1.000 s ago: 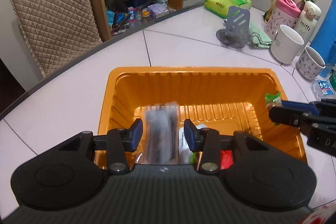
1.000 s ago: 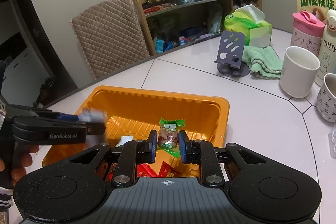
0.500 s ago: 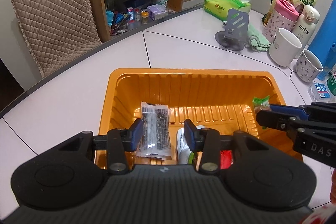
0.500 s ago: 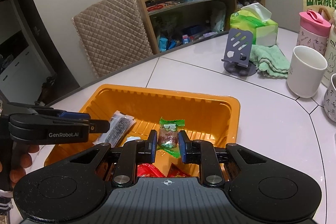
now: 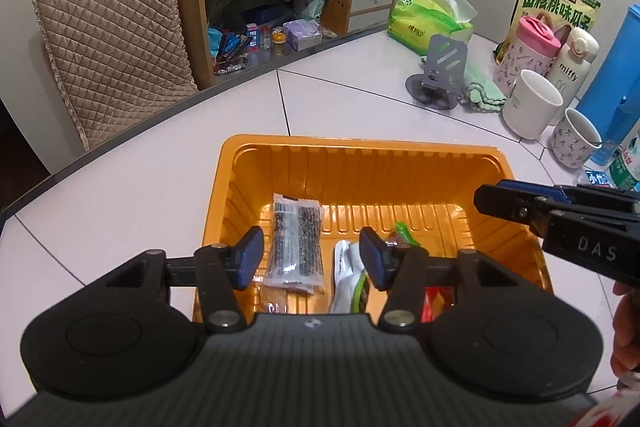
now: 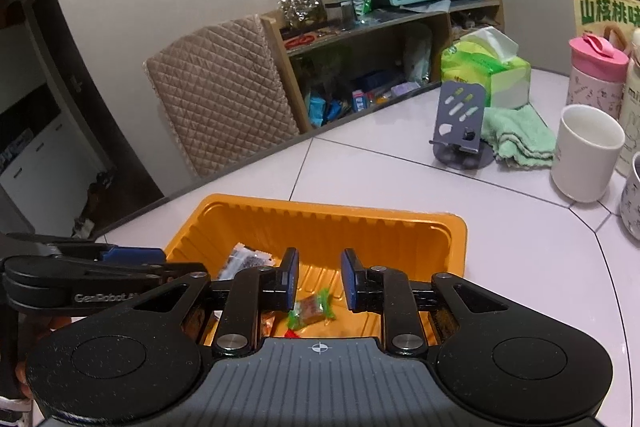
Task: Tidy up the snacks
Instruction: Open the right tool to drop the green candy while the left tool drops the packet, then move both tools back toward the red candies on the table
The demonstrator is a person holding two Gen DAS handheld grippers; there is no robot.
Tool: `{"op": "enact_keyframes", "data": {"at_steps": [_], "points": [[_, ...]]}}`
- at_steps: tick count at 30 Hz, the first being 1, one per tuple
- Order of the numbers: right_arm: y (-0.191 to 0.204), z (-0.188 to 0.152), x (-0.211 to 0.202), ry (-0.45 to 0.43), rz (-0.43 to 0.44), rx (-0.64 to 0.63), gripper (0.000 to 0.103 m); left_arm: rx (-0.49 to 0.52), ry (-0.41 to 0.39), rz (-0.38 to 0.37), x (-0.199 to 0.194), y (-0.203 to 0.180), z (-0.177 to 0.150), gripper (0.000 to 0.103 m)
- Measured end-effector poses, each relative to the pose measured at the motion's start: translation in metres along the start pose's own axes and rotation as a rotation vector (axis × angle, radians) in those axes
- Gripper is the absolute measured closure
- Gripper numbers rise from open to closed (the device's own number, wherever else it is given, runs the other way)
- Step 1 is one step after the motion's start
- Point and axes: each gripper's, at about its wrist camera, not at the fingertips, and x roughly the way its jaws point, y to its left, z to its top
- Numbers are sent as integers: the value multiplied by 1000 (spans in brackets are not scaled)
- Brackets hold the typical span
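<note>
A: Left wrist view, first entry. The left claw [image 5: 311, 258] hung over the orange tray [image 5: 360, 147], jaws opening, pads clear of everything. A clear packet of dark snack [image 5: 296, 243] lay flat on the tray floor below the gap, nearer the left pad, not touched by either pad.

B: And beside it?

A: A white-and-green packet [image 5: 346, 277] just to its right, under the right pad. A red wrapper [image 5: 434, 303] showed near the tray's near right corner, partly hidden by the claw body. The right claw [image 5: 516, 203] reached in from the right edge, above the tray's right rim.

B: Right wrist view, my notes. The right claw [image 6: 318, 279] was also opening, nothing pressed between its pads. A green-ended candy [image 6: 312, 309] lay on the tray [image 6: 320, 211] floor below the gap, tilted, apart from both pads.

A: Could you see the dark snack packet from there?

B: Its top end only [image 6: 246, 261], left of my left pad. The left claw [image 6: 132, 259] stood at the tray's left rim; a hand behind it was mostly hidden.

A: The tray sat on the pale surface [image 5: 140, 195]. Well behind it: a grey phone stand [image 5: 440, 75], a green cloth [image 5: 480, 91], a white mug [image 5: 530, 105].
</note>
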Motion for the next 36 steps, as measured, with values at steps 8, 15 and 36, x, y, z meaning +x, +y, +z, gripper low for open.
{"op": "enact_keyframes", "data": {"at_steps": [8,15,36], "points": [[-1,-13,-25,-8,-6,34,48,-30,-6,-17,-23,0,-12,49],[2,-25,-54,-12,-9,54,46,-62,-26,-29,-52,-3,-25,48],[32,-80,-137,3,-12,61,39,-144,-16,-26,-133,-8,-100,46]]}}
